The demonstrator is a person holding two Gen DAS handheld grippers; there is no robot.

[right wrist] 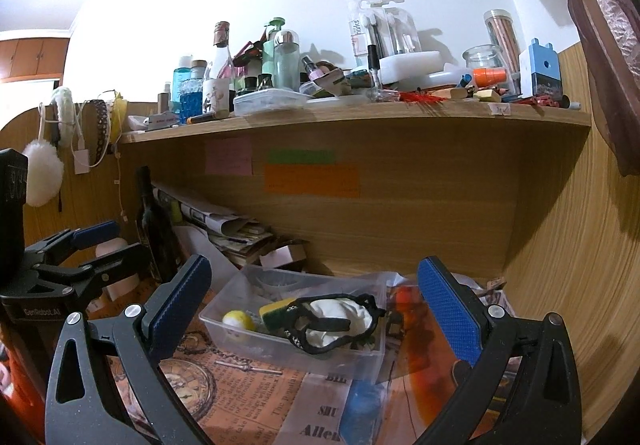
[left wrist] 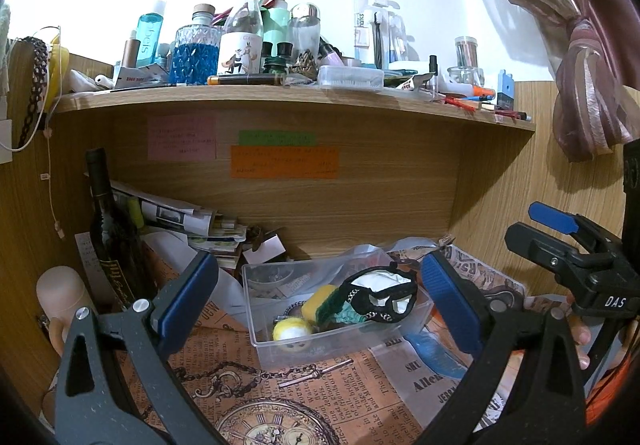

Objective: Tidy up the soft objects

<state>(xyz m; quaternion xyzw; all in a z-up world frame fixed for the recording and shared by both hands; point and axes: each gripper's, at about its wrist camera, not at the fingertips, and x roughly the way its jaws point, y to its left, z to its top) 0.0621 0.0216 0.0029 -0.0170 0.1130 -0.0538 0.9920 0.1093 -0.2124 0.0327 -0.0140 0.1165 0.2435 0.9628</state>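
A wooden desk alcove fills both views, its upper shelf crowded with bottles and pens, coloured sticky notes on the back panel, and a vintage newspaper-print sheet covering the desktop. At lower centre of the frame sits a clear plastic bin, already holding the soft things: a yellow-and-white ball, a yellow-green sponge, a white cloth and a black lace-trimmed piece draped over the top. The left gripper has its blue pads spread wide apart, empty, framing the bin from the near side; the right gripper is likewise spread and holds nothing. Judging by this, the collecting looks largely finished, with both tools free. What may remain is a blue item lying on the paper in front of the bin, lower centre of the right view; whether it is soft I cannot tell.
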